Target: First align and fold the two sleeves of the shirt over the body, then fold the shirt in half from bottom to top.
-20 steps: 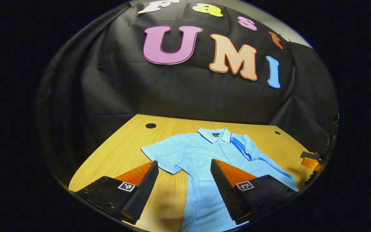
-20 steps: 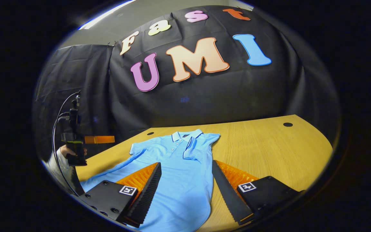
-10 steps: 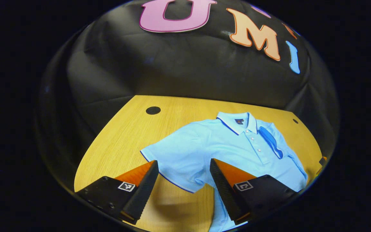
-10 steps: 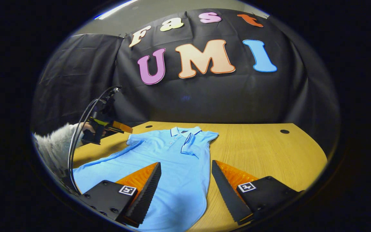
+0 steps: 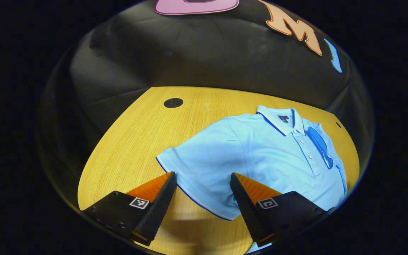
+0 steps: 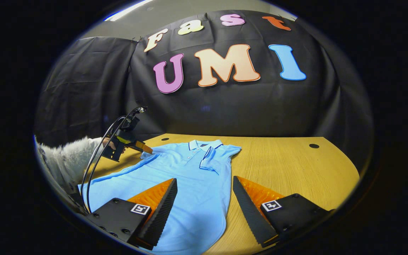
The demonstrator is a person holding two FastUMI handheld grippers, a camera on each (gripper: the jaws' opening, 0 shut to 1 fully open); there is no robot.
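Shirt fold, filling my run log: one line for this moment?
shirt: flat on table | one sleeve folded | other sleeve unfolded | left tool: open at it | right tool: open

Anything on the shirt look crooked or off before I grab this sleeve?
Nothing stands out. The shirt lies flat on the table, one sleeve already folded over the body, the other sleeve spread out in front of the open left gripper.

A recording booth is being shown, not a home. A wooden desk (image 6: 296,166) with cable holes (image 5: 173,103) is being enclosed by black cloth (image 6: 225,109) draped as walls.
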